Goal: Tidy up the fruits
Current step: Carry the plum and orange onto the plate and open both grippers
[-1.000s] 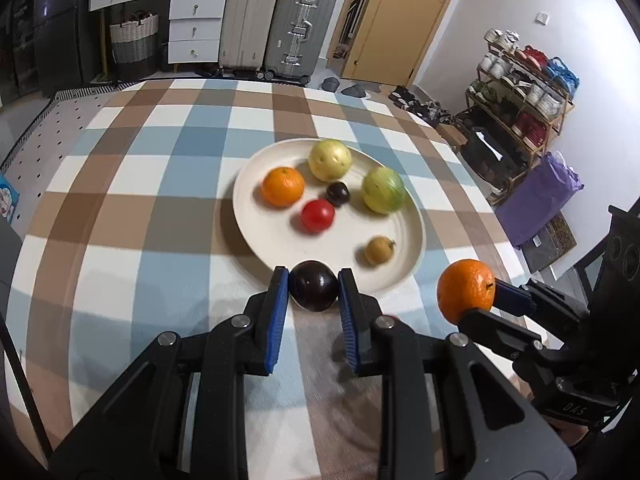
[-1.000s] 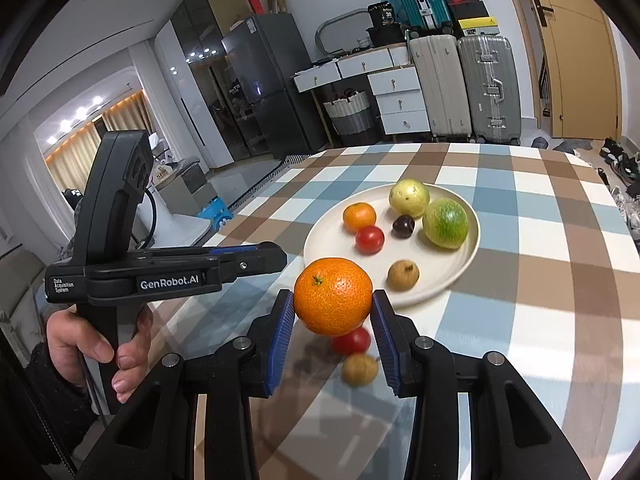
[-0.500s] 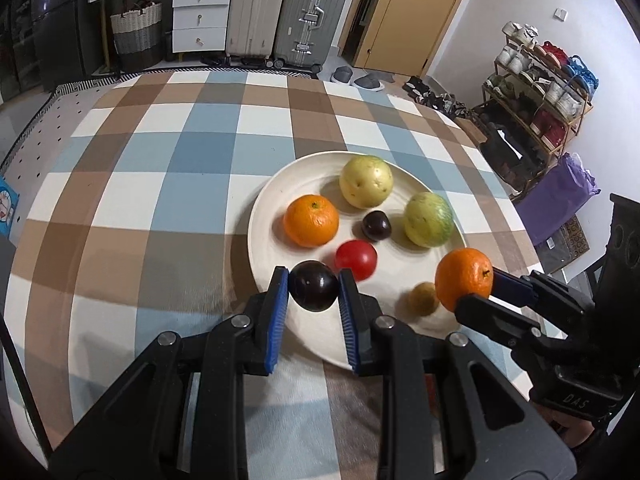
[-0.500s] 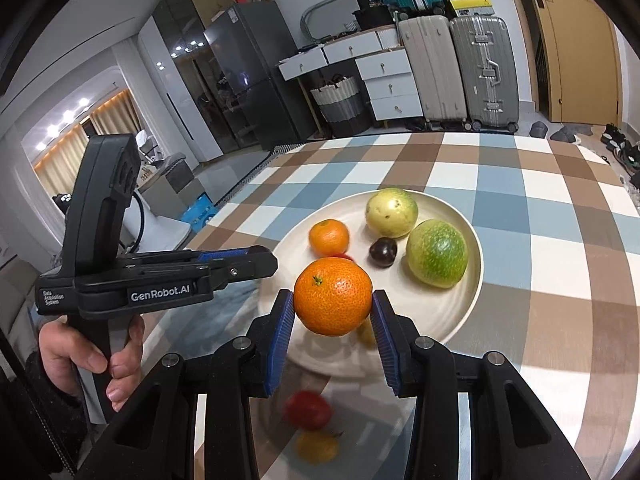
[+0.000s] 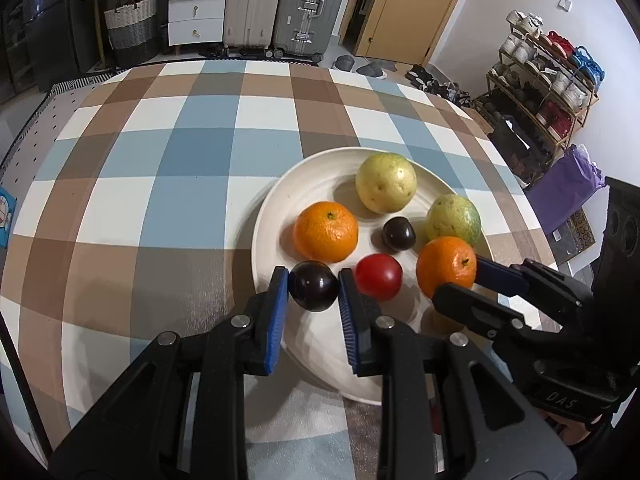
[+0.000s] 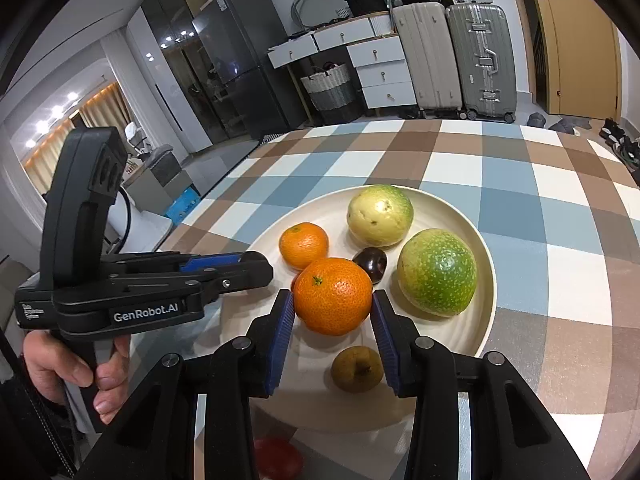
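Observation:
A cream plate (image 5: 320, 176) (image 6: 486, 280) on the checked tablecloth holds an orange (image 5: 325, 231), a yellow fruit (image 5: 386, 183), a green fruit (image 5: 453, 219), a dark plum (image 5: 398, 233), a red tomato (image 5: 379, 277) and a small brown fruit (image 6: 357, 368). My left gripper (image 5: 313, 286) is shut on a dark plum (image 5: 313, 286) just above the plate's near left rim. My right gripper (image 6: 333, 302) is shut on an orange (image 6: 333, 296) and holds it over the plate's near side; it also shows in the left wrist view (image 5: 446, 266).
A red tomato (image 6: 278, 458) lies on the cloth below the right gripper, off the plate. The table (image 5: 160, 168) stretches left and behind the plate. Suitcases (image 5: 280, 4), drawers and a shoe rack (image 5: 544, 92) stand beyond the table.
Both grippers have moved forward over the plate with their fruit still held. The plum went from the near rim to above the plate's left side; the orange came in over the near side.

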Available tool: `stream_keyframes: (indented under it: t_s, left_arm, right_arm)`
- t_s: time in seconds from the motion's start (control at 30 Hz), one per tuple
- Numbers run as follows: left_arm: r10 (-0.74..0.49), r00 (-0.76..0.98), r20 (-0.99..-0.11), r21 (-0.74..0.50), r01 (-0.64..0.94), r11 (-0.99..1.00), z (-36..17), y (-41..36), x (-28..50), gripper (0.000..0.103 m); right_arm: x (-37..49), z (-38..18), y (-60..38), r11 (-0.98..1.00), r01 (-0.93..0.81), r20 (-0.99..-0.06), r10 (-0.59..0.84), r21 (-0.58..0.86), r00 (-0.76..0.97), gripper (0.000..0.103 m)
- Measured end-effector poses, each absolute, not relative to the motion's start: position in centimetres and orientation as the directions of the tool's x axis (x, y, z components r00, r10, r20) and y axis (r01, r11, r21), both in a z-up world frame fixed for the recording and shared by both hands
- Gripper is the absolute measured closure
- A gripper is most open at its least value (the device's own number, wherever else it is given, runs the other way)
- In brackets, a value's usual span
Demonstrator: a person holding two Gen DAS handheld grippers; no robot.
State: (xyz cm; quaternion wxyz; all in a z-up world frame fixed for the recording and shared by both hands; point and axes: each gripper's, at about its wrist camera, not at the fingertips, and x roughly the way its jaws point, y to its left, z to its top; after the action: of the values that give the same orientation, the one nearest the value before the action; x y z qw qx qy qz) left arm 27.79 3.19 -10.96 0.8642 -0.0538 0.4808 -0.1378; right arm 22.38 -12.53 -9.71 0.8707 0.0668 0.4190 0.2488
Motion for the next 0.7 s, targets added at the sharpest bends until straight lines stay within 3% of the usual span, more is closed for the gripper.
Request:
stream_keyframes:
  t_s: [0.17,0.3,0.37,0.43,0.5,0.7]
  left_arm:
    - [-0.318,0.488,-0.813,-0.248,0.204,0.947,-11.1,3.0,28.1,0.081]
    - [-0.323,0.491,-0.809,-0.244,0.22,0.944,-10.8,2.8,27.8,0.078]
    - [-0.335,0.49,-0.805,-0.258,0.22,0.941,-10.6,2.9,27.6,0.076]
    - [-0.342,0.498,-0.797,-0.266,0.218,0.939,-10.1,3.2,27.3,0.07]
    - [-0.344,0.506,-0.791,-0.266,0.222,0.938,-9.7,3.3,26.8,0.054]
    - [-0.341,0.538,-0.771,-0.264,0.217,0.94,-8.3,3.7,25.1,0.046]
  right_arm:
    - [22.6,-10.0,-12.5,0.875,-0.372,-0.704,0.473,0.309,0.53,0.062]
    - [22.2,-9.3,-12.8,0.875,-0.376,-0.677,0.478,0.306,0.56,0.048]
    - [21.8,-8.8,-12.9,0.877,-0.377,-0.663,0.474,0.297,0.579,0.047]
    - [21.3,-8.3,-13.2,0.876,-0.375,-0.652,0.477,0.303,0.589,0.047]
    - [20.6,-8.0,-13.5,0.876,-0.37,-0.645,0.479,0.31,0.595,0.046]
    - [17.8,-7.1,-15.1,0.881,-0.337,-0.632,0.474,0.333,0.613,0.046]
